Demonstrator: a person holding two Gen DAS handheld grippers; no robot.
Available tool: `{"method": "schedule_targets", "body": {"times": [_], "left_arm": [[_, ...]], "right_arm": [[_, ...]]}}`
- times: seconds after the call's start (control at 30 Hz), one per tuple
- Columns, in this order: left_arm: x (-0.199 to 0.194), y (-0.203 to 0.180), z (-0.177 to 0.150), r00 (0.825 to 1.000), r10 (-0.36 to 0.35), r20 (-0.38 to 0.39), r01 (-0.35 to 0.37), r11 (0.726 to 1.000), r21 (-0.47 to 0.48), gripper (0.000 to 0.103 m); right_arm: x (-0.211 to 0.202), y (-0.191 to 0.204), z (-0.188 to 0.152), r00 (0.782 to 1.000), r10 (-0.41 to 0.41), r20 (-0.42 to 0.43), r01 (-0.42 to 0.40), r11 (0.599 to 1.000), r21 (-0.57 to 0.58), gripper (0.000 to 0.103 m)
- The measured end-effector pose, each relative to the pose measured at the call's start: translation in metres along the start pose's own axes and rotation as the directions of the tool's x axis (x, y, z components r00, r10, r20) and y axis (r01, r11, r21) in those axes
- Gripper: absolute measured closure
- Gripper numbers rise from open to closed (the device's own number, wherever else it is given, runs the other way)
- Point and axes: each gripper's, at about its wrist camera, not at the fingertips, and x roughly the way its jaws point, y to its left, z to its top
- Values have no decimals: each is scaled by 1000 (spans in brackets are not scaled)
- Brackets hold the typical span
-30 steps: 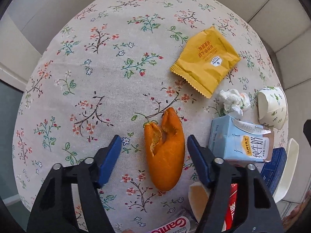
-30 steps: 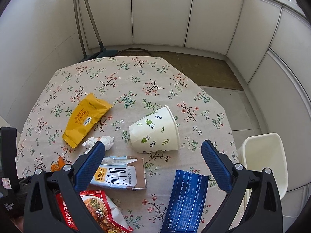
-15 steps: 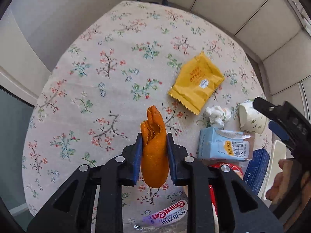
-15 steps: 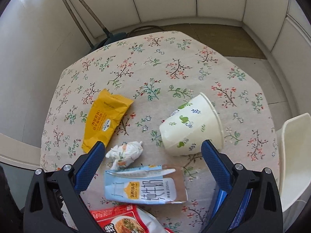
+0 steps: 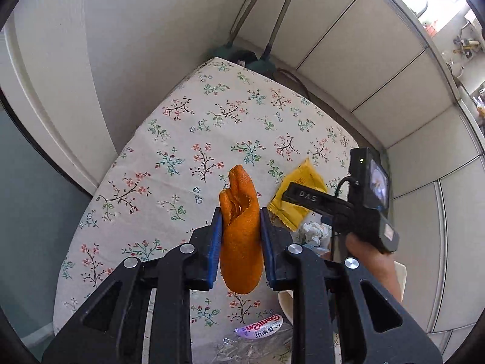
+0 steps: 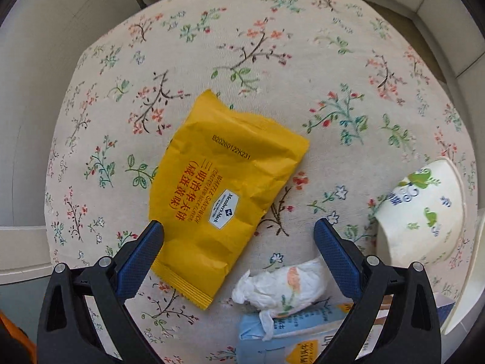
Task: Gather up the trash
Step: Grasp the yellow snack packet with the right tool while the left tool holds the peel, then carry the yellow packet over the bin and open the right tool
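In the right wrist view, the light-blue milk carton (image 6: 291, 333) is cut off by the bottom edge and partly hidden under the crumpled white tissue (image 6: 282, 288). The white paper cup with green frogs (image 6: 424, 212) runs past the right edge, blurred. In the left wrist view, the crinkled clear plastic wrapper (image 5: 257, 342) is cropped below.

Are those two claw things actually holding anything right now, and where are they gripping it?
The left gripper pinches the orange peel across its middle. The right gripper is open, holding nothing, above the yellow wrapper.
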Motion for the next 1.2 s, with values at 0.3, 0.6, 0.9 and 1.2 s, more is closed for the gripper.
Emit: {"method": "schedule_targets", "body": {"times": [0.3,0.6,0.9,1.2], "left_arm": [[3,8,-3,1000,-8,-21,8,1000,-15,80],[8,10,-1,999,-19,-36,18,999,-28,80],[4,4,-4,1000,-15,-19,15,1000,-9,80],[1,-13,-11,1000,-10,-6,10,1000,30,80]], "right_arm": [[-10,16,-13,986,-44,160,53,997,-53,73],[-31,8,-31,975,73,208,-61,996,-61,91],[-78,-6,-53,944,127,305,-102,990,-95,91],[-117,-29,-81,915,126,384,-96,991,-96,91]]}}
